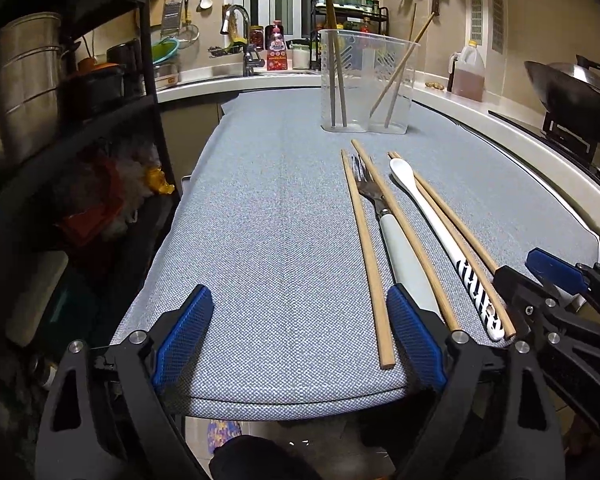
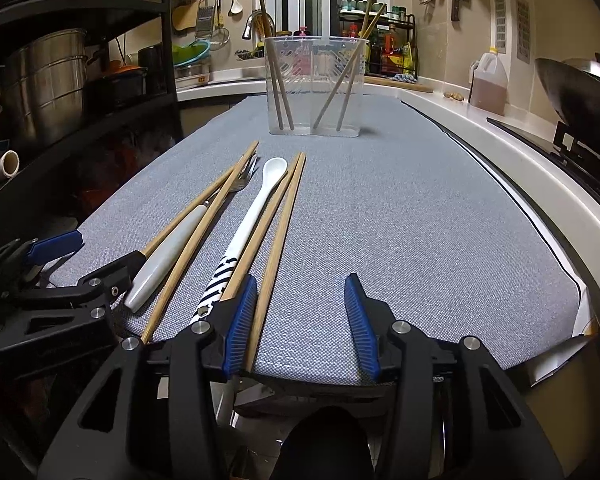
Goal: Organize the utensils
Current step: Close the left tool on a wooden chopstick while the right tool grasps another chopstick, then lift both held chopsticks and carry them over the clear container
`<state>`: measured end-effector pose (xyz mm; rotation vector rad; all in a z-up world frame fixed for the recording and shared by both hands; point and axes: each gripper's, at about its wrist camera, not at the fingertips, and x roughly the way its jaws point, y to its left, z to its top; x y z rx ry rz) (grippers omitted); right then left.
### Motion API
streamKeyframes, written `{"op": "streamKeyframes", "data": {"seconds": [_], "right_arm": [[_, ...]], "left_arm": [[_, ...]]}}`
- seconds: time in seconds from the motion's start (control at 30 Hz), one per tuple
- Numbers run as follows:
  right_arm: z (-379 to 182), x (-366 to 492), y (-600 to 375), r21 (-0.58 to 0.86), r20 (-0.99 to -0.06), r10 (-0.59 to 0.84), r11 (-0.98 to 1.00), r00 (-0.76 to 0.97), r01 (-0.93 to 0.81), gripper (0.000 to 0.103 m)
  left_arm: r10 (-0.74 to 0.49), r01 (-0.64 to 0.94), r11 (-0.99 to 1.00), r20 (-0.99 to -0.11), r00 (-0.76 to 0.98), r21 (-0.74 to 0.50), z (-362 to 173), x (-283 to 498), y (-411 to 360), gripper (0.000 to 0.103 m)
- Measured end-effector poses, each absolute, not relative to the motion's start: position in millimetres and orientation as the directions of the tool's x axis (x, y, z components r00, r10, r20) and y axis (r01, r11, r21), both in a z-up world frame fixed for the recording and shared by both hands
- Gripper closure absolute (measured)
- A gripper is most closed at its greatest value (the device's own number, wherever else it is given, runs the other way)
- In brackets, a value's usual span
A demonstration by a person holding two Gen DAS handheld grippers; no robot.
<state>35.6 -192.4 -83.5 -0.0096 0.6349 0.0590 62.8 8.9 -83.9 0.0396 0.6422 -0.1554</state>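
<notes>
Several wooden chopsticks, a white-handled fork (image 1: 404, 252) (image 2: 172, 256) and a white spoon (image 1: 440, 232) (image 2: 256, 208) with a striped handle lie side by side on the blue-grey cloth (image 1: 260, 240). At the far end a clear two-compartment holder (image 1: 366, 80) (image 2: 316, 84) has two chopsticks in each side. My left gripper (image 1: 300, 320) is open at the cloth's near edge, and the leftmost chopstick (image 1: 366, 260) lies just inside its right finger. My right gripper (image 2: 302, 312) is open too. The rightmost chopstick (image 2: 276, 256) rests against its left pad, well clear of the other pad.
A black rack with steel pots (image 1: 28, 80) stands along the left. A white counter curves along the right, with an oil jug (image 1: 468, 72) and a wok (image 1: 572, 88) on a stove. The cloth's front edge runs just under both grippers.
</notes>
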Motion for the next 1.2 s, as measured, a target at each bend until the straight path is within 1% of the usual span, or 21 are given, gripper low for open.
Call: {"op": "streamKeyframes", "data": {"seconds": [0.03, 0.07, 0.1, 0.13, 0.17, 0.2, 0.23, 0.27, 0.3, 0.33, 0.43, 0.53, 0.7, 0.9, 1.03, 1.2], "right_arm": [[-84.8, 35.1, -192.7, 0.014, -0.587, 0.055, 0.998, 0.808, -0.057, 0.055], [-86.0, 34.2, -192.1, 0.015, -0.579, 0.055, 0.998, 0.814, -0.057, 0.055], [-86.7, 33.7, -191.7, 0.014, -0.573, 0.055, 0.998, 0.818, -0.058, 0.059], [-87.6, 32.7, -191.4, 0.017, -0.568, 0.061, 0.998, 0.821, -0.062, 0.062], [-87.6, 32.5, -190.5, 0.026, -0.564, 0.083, 0.996, 0.821, -0.083, 0.074], [-87.1, 32.0, -188.5, 0.032, -0.566, 0.105, 0.994, 0.818, -0.106, 0.087], [-86.2, 32.0, -186.0, 0.037, -0.572, 0.127, 0.991, 0.81, -0.129, 0.093], [-85.2, 32.7, -184.1, 0.044, -0.577, 0.141, 0.989, 0.804, -0.143, 0.095], [-84.3, 33.6, -183.5, 0.05, -0.582, 0.15, 0.988, 0.799, -0.149, 0.095], [-83.4, 34.6, -183.9, 0.059, -0.587, 0.158, 0.987, 0.794, -0.152, 0.096], [-81.2, 35.7, -189.5, 0.089, -0.601, 0.165, 0.986, 0.782, -0.14, 0.097], [-76.0, 31.9, -192.7, 0.081, -0.591, 0.155, 0.988, 0.792, -0.132, 0.097], [-60.8, 22.6, -196.1, 0.057, -0.546, 0.137, 0.99, 0.827, -0.126, 0.097], [-33.7, 11.3, -202.5, 0.03, -0.463, 0.119, 0.993, 0.879, -0.118, 0.097], [-20.1, 8.3, -207.7, 0.038, -0.432, 0.115, 0.993, 0.894, -0.109, 0.097], [-4.6, 11.0, -214.3, 0.04, -0.412, 0.108, 0.994, 0.905, -0.1, 0.097]], "left_arm": [[-0.134, 0.159, 0.987, -0.595, 0.793, -0.01, -83.7, 62.2, 7.6, 0.023], [-0.141, 0.167, 0.986, -0.586, 0.798, -0.01, -84.0, 60.4, 5.3, 0.028], [-0.148, 0.175, 0.985, -0.582, 0.8, -0.01, -83.7, 59.6, 3.3, 0.035], [-0.16, 0.191, 0.982, -0.576, 0.802, -0.007, -83.6, 57.9, 0.3, 0.04], [-0.175, 0.211, 0.977, -0.573, 0.801, -0.003, -82.9, 56.8, -2.5, 0.053], [-0.191, 0.239, 0.971, -0.575, 0.796, 0.008, -82.1, 55.7, -6.6, 0.067], [-0.214, 0.273, 0.962, -0.582, 0.785, 0.014, -81.0, 55.4, -11.3, 0.077], [-0.23, 0.297, 0.955, -0.589, 0.775, 0.018, -80.3, 56.3, -14.5, 0.092], [-0.229, 0.309, 0.95, -0.598, 0.768, 0.033, -79.3, 56.7, -18.6, 0.095], [-0.217, 0.309, 0.95, -0.604, 0.767, 0.051, -78.7, 57.4, -21.5, 0.095], [-0.22, 0.307, 0.951, -0.614, 0.758, 0.037, -75.9, 57.5, -18.6, 0.096], [-0.219, 0.298, 0.954, -0.599, 0.77, 0.035, -68.2, 52.8, -14.0, 0.096], [-0.222, 0.288, 0.957, -0.556, 0.801, 0.033, -47.6, 44.4, -9.6, 0.096], [-0.238, 0.285, 0.958, -0.482, 0.843, 0.027, -13.4, 36.5, -5.5, 0.096], [-0.246, 0.288, 0.957, -0.436, 0.866, 0.031, 8.2, 34.1, -4.2, 0.096], [-0.25, 0.291, 0.956, -0.402, 0.881, 0.041, 28.3, 36.7, -4.9, 0.096]]}}
